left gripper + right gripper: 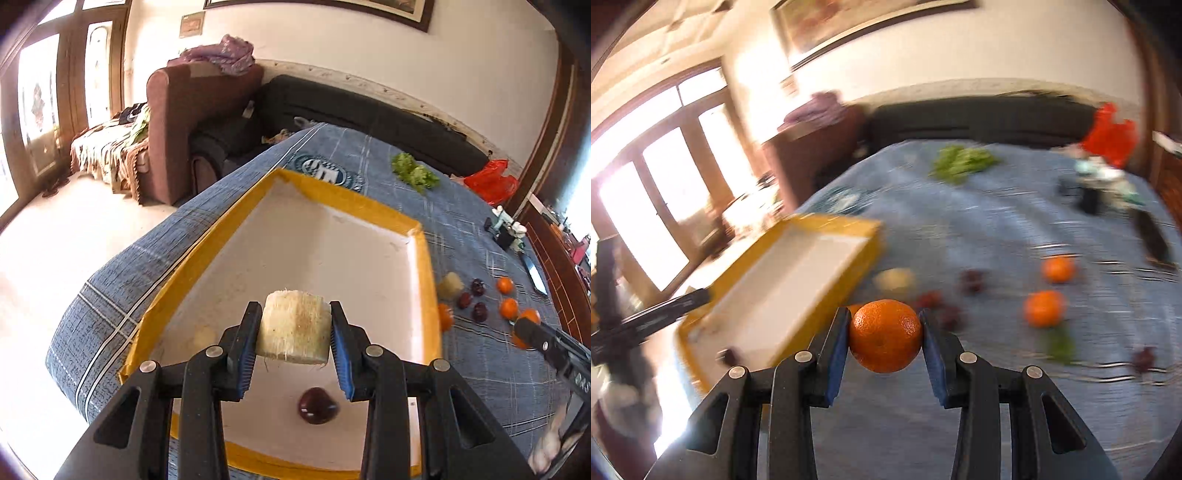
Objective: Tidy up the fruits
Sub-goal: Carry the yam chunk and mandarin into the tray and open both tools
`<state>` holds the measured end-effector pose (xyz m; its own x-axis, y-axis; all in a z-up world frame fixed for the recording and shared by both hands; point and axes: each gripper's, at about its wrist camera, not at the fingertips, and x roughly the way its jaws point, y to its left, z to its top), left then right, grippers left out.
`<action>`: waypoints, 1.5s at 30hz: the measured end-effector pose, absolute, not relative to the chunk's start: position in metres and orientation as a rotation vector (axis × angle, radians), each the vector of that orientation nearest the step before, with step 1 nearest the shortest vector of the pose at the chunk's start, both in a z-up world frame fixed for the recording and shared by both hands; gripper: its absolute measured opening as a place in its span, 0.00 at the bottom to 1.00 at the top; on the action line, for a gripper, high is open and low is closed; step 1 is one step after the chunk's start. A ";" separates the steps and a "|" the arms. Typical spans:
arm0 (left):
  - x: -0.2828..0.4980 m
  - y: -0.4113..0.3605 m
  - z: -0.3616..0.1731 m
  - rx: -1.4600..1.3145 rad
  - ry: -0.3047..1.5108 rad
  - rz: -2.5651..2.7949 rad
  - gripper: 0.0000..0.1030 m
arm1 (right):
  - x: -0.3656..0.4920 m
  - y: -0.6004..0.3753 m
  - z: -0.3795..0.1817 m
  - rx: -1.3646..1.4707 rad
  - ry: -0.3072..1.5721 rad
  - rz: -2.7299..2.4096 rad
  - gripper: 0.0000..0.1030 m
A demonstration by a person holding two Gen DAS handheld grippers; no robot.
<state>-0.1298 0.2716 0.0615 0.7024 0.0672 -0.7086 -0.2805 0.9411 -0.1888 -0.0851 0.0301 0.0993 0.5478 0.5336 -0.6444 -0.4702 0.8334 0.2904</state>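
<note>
A blue checked cloth (369,155) covers the big surface; I cannot tell if a bed or a counter is under it. On it sits a tray (236,236) with yellow walls and a white floor, filling the middle of the left wrist view.

The left claw (294,332) hangs over the tray's near half and squeezes a pale, stringy chunk of fruit (293,326) between its blue pads. A dark plum (317,405) already lies on the tray floor, low in that frame.

The right claw (884,339) pinches an orange (885,335) tight, above the bare cloth, to the right of the tray. This view is blurry.

More fruit waits on the cloth at the right of the left view: small oranges (509,307), dark plums (479,312) and another pale chunk (450,285).

To do this well, the left claw should go low before letting go, away from the plum. The tray's far half has lots of free floor. The right claw must lift the orange over the yellow wall.
</note>
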 end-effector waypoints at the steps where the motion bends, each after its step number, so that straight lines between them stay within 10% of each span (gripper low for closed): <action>1: -0.132 0.275 0.058 -0.295 0.776 0.201 0.34 | -0.088 0.041 0.096 0.081 0.803 0.624 0.41; 20: -0.114 0.298 0.021 -0.289 0.876 0.243 0.35 | -0.116 0.180 0.040 -0.213 0.908 0.823 0.41; 45: -0.153 0.248 0.096 -0.276 0.713 0.157 0.70 | -0.141 0.071 0.075 -0.082 0.767 0.676 0.57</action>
<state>-0.1529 0.2477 0.0957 0.7468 0.0482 -0.6633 -0.2352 0.9521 -0.1956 -0.1413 0.0713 0.0750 0.5218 0.5347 -0.6647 -0.5923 0.7878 0.1688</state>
